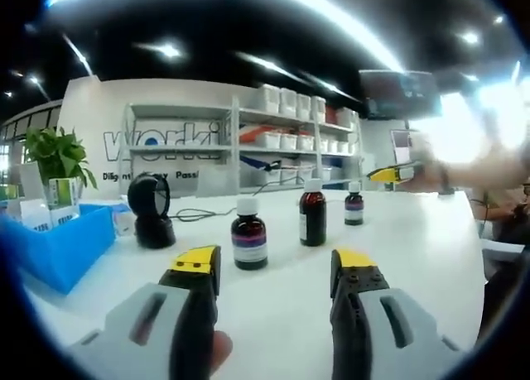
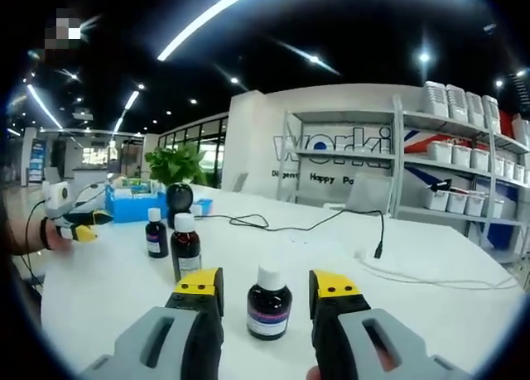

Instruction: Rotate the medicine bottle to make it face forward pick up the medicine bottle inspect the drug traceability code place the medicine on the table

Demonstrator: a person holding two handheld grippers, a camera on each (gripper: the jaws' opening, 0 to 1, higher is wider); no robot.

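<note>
While both stand open, right gripper flanks medicine bottle (untouched), left gripper apart.

Three dark, white-capped medicine bottles stand upright, spaced apart on the white table.

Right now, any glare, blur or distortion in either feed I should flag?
Left gripper view: strong blown-out glare at upper right, washing out the other gripper and the hand holding it; shelves bow with fisheye curvature; bottles fairly sharp. Right gripper view: even lighting, ceiling strips smear into arcs, nearest bottle sharp, plant and far edges soft.
</note>
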